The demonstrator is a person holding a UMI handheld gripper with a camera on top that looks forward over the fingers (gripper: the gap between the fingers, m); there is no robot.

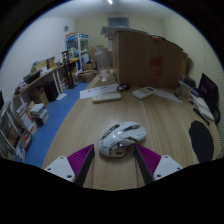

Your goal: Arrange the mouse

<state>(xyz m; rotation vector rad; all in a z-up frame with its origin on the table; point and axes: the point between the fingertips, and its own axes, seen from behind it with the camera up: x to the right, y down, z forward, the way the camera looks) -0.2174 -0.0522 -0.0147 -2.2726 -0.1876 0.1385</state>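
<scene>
A white and grey mouse [121, 138] lies on the wooden table [90, 125], just ahead of my fingers and partly between their tips. My gripper [115, 156] is open, with the purple pads [78, 160] spread wide on either side. There is a gap between the mouse and each finger. The mouse rests on the table on its own.
A white keyboard [106, 94] lies farther back on the table, with a large cardboard box [145, 57] behind it. A black mouse pad [202, 140] lies at the right. Shelves and clutter [45, 80] stand at the left beyond a blue floor [55, 120].
</scene>
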